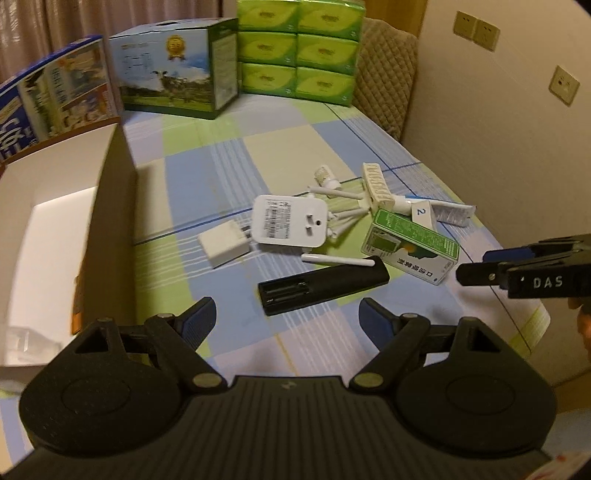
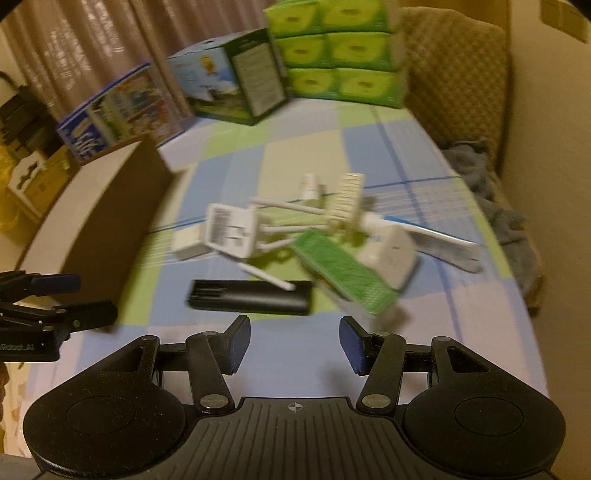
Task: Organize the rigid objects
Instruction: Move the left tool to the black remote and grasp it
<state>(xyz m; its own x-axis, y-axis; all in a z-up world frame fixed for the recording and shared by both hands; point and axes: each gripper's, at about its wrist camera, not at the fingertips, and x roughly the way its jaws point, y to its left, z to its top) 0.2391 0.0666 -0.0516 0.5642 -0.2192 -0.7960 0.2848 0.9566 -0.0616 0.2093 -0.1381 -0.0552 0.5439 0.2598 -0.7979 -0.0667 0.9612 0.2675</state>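
Rigid objects are heaped mid-table on the checked cloth (image 1: 207, 155): a black remote (image 1: 323, 286) nearest, with a green carton (image 1: 410, 245) and white plug (image 1: 290, 223) beyond. Nothing is held by the left gripper (image 1: 287, 319) or right gripper (image 2: 293, 345); both are spread wide before the remote. An open cardboard box (image 1: 110, 206) is seen at the left.

A home living room: brownish curtains (image 1: 33, 29) behind, a quilted armchair (image 1: 388, 70) by a wall with sockets (image 1: 476, 29), and a checked-cloth worktop (image 1: 229, 155) carrying 6 green tissue packs (image 1: 299, 48) and milk cartons (image 1: 173, 70).
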